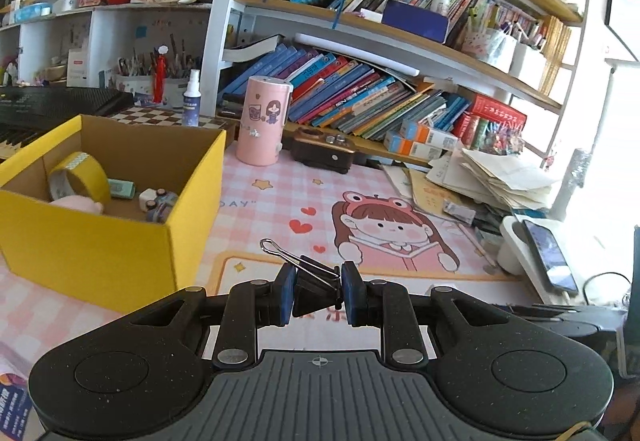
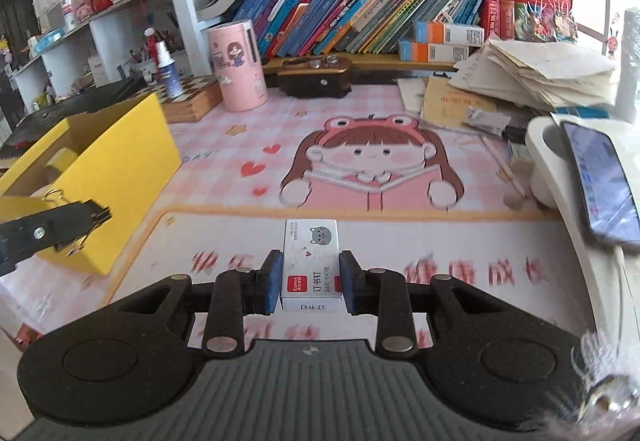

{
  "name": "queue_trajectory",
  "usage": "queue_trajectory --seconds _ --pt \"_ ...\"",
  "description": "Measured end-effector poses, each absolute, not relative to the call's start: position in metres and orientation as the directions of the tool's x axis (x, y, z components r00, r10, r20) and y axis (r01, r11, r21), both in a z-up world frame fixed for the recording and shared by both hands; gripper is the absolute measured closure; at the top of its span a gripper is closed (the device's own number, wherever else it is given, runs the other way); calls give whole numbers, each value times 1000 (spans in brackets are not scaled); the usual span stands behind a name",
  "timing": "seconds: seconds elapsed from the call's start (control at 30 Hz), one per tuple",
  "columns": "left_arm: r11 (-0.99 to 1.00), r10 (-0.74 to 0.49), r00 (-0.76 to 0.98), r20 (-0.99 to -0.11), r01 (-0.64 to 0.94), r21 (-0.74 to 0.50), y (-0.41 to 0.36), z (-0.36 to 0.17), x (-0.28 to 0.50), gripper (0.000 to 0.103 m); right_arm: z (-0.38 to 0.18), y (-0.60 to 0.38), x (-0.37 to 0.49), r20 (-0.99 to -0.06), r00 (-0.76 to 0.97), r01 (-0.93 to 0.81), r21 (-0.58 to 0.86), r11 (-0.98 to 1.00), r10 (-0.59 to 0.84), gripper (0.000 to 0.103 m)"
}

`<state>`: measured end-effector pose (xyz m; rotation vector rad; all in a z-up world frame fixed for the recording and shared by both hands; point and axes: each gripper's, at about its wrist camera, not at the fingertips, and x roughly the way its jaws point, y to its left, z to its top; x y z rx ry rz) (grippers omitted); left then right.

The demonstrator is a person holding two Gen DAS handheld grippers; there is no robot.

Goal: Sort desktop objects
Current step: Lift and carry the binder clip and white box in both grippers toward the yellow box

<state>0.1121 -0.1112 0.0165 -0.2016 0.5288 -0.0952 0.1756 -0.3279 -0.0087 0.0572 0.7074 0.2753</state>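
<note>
One black binder clip sits pinched between the blue pads of the left gripper, its wire handles slanting up to the left, and it is held above the pink cartoon desk mat. One small white box of staples is clamped between the pads of the right gripper, lengthwise along the fingers, its printed top facing up, also clear of the mat.

One yellow cardboard box stands open at the left of the mat. Inside it lie one roll of yellow tape, one pale green eraser-like block, one pink rounded item and a few small washi-tape rolls; how many of these I cannot tell.

The left gripper tilts gently downward and points toward the bookshelf, with the box just off to its left. In the right wrist view the left gripper appears at the left edge, next to the box's near corner with the clip in its tip. The right gripper tilts more steeply down over the mat's lower panel, well to the right of the box.

Beyond the mat stand one pink cylindrical holder and one brown pencil sharpener; one phone rests on a white stand at the right.
</note>
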Motion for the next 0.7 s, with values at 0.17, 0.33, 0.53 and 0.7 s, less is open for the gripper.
queue_trajectory --seconds 0.17,0.33,0.53,0.7 --pt "974 -164 857 -488 61 -219 -89 18 83 80 -6 -307 137 -648 714 -236 133 963 264 75" --pt "976 -171 850 -498 78 -201 -62 19 49 80 -1 -278 99 -649 713 -240 127 962 264 75" --pt "980 -165 842 -513 81 -182 -25 14 11 80 1 -238 54 -651 708 -254 128 959 274 75" --pt "982 -150 847 -511 69 -174 4 13 -13 80 2 -207 24 -650 705 -268 127 955 285 75"
